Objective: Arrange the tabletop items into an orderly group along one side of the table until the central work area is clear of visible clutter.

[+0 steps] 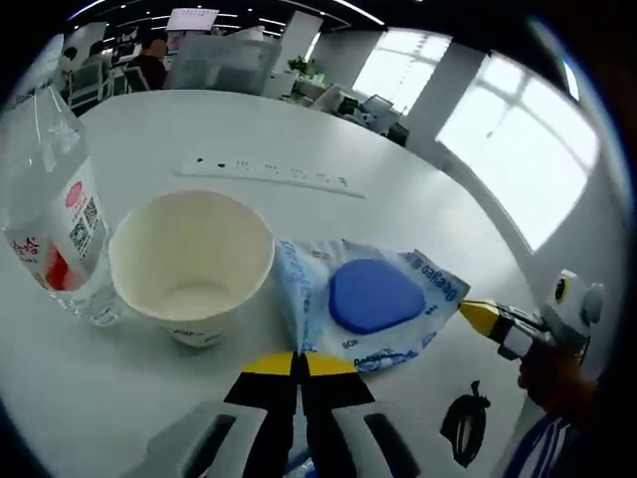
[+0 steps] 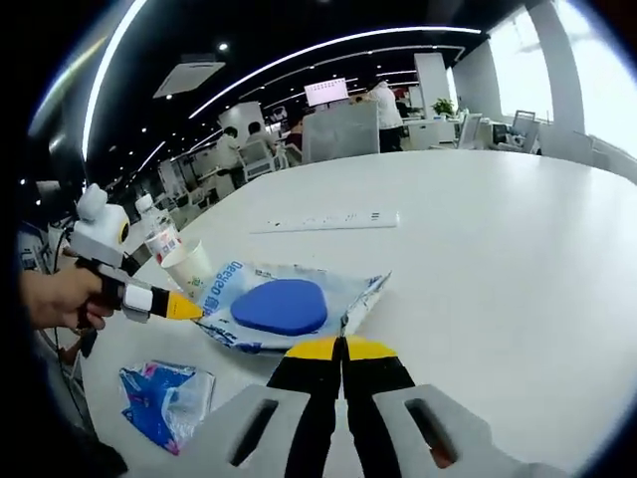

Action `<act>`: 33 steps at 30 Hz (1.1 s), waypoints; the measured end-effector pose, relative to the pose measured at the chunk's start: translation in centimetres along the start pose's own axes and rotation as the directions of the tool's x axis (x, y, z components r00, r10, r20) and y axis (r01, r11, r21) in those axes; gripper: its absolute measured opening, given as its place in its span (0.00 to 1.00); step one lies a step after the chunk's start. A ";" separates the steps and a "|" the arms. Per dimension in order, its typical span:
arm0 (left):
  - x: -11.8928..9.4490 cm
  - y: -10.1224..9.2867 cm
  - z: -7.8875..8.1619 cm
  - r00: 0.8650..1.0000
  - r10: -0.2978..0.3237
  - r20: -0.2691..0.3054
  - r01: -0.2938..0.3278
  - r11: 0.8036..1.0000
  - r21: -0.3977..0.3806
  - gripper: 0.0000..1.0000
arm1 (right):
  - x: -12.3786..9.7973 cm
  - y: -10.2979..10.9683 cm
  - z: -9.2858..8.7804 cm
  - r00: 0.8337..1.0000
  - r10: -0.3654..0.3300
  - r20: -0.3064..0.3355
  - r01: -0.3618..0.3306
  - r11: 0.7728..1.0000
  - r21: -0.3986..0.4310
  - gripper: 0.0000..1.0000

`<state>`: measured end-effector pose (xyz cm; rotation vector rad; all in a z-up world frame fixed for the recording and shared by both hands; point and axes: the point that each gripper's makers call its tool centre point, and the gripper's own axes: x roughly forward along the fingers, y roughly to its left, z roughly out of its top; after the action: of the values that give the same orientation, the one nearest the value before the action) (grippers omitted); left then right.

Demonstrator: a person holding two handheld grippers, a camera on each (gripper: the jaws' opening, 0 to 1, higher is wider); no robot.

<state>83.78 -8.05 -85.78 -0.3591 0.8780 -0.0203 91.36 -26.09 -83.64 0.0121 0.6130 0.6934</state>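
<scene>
The clear plastic packet (image 1: 370, 304) lies flat on the white table (image 1: 418, 189), a smooth blue rounded-triangle pad (image 1: 374, 295) sealed inside. The left gripper (image 1: 299, 364) and right gripper (image 2: 341, 348) each pinch an edge of it, jaws pressed together. Touching the packet stands an empty white paper cup (image 1: 192, 261); beyond the cup, a clear water bottle (image 1: 52, 214). Behind the packet lies a long white power strip (image 1: 269, 172).
</scene>
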 end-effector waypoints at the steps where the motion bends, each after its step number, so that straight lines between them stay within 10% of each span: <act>1: 0.0 0.1 0.0 1.000 0.001 0.000 -0.001 1.000 -0.003 0.00 | 0.3 -0.1 -0.1 1.000 -0.002 -0.001 0.002 1.000 -0.002 0.00; 33: 0.7 1.0 0.0 0.999 0.033 0.019 -0.034 0.998 0.044 0.03 | 1.1 -0.1 -1.7 0.998 0.027 -0.051 -0.031 0.997 -0.075 0.00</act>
<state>84.09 -7.23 -86.68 -0.3024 0.8638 -0.0055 91.18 -25.83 -85.59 -0.0669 0.6351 0.7468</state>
